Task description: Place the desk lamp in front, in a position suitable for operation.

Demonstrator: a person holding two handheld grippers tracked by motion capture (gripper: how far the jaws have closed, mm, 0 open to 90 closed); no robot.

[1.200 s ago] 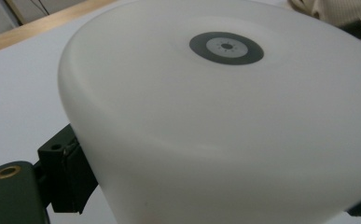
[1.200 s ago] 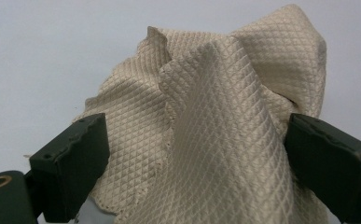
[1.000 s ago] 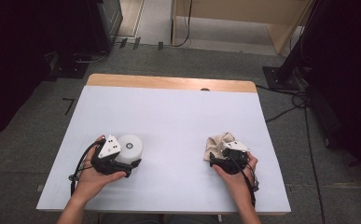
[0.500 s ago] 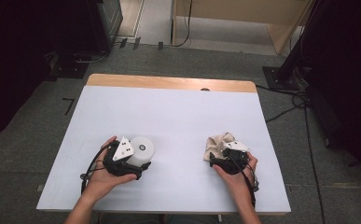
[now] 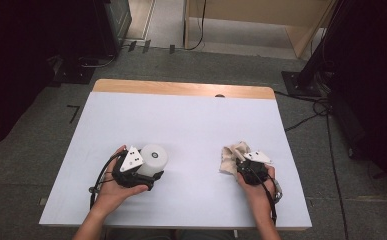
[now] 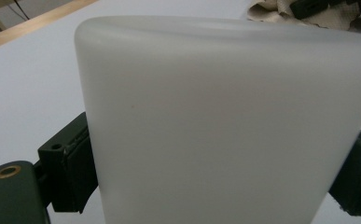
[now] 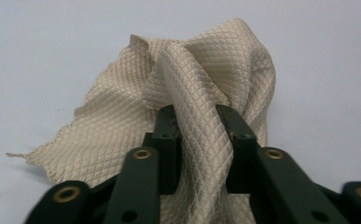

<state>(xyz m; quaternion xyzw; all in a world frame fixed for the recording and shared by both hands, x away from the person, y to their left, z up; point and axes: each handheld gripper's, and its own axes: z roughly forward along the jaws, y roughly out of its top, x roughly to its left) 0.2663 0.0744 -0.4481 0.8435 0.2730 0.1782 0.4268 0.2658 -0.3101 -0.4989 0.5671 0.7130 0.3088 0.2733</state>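
A white frosted cup (image 5: 154,156) stands on the pale table (image 5: 181,120) at the front left. My left gripper (image 5: 150,172) is shut on it; in the left gripper view the cup (image 6: 225,121) sits between the black pads (image 6: 73,172), which press on both its sides. At the front right lies a crumpled beige quilted cloth (image 5: 230,156). My right gripper (image 5: 241,163) has just been closing its jaws, and in the right gripper view it (image 7: 200,126) pinches a raised fold of the cloth (image 7: 206,60).
The table's far edge is a wooden strip (image 5: 181,89). Cables (image 5: 306,120) run over the floor to the right, and dark equipment (image 5: 106,25) stands behind the table at the left. The middle and back of the tabletop are bare.
My left hand has shifted a little to the right with the cup in its gripper. The right hand has stayed at the cloth.
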